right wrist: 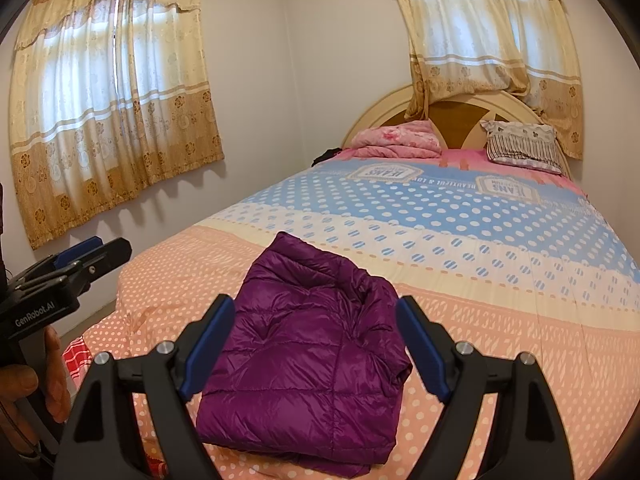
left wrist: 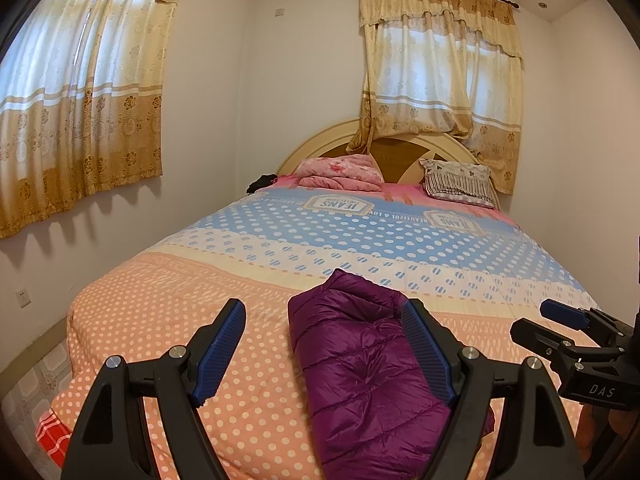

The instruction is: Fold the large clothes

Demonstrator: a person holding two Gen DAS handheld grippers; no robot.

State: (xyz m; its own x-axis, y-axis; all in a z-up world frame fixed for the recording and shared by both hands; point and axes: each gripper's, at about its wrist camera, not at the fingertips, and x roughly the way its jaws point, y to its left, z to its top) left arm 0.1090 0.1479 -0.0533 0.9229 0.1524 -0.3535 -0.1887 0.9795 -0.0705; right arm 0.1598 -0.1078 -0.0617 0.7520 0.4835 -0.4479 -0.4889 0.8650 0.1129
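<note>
A purple quilted down jacket [right wrist: 304, 364] lies folded into a compact rectangle on the orange dotted end of the bed; it also shows in the left wrist view [left wrist: 360, 376]. My left gripper [left wrist: 324, 344] is open and empty, held above the bed just left of the jacket. My right gripper [right wrist: 316, 344] is open and empty, held above the jacket without touching it. Each gripper shows at the edge of the other's view: the right one [left wrist: 560, 328] and the left one [right wrist: 80, 260].
The bed [right wrist: 500, 240] has a dotted orange, white and blue cover. A pink folded blanket [right wrist: 396, 140] and a striped pillow [right wrist: 524, 148] lie at the headboard. A dark item [left wrist: 262, 182] sits at the bed's far left corner. Curtained windows are on both walls.
</note>
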